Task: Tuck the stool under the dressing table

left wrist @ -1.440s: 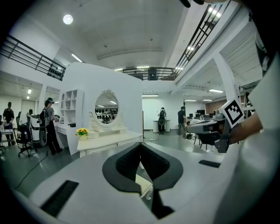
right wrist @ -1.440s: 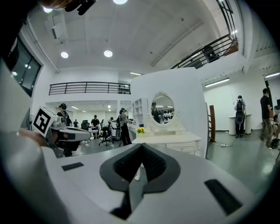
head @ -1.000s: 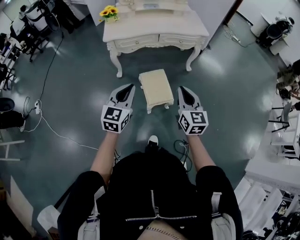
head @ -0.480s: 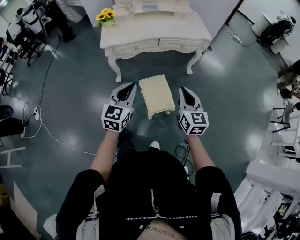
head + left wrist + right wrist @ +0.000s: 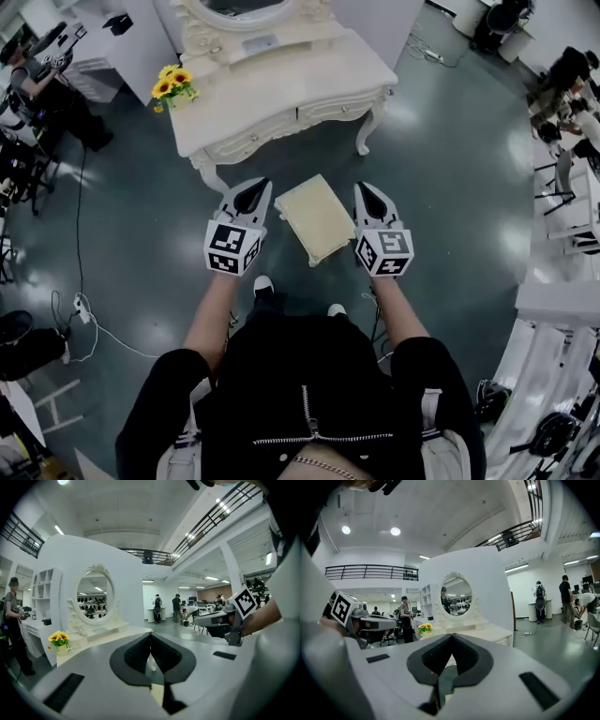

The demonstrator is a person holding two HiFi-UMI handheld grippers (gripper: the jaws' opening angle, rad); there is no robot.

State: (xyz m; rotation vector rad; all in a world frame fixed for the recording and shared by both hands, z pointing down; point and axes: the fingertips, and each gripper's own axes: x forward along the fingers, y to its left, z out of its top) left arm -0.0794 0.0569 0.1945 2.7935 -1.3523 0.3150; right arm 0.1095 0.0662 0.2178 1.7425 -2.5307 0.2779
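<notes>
The cream stool stands on the dark floor just in front of the white dressing table, turned at an angle to it. My left gripper hangs beside the stool's left side and my right gripper beside its right side; both are shut and hold nothing. In the left gripper view the shut left gripper points toward the dressing table and its oval mirror. The right gripper points level at the dressing table too.
A vase of yellow flowers stands on the table's left end. Cables and a power strip lie on the floor at left. A person and equipment stand at far left, chairs and white desks at right.
Both grippers have moved forward together and now flank the stool along its sides. The dressing table appears closer and turned in the head view.
</notes>
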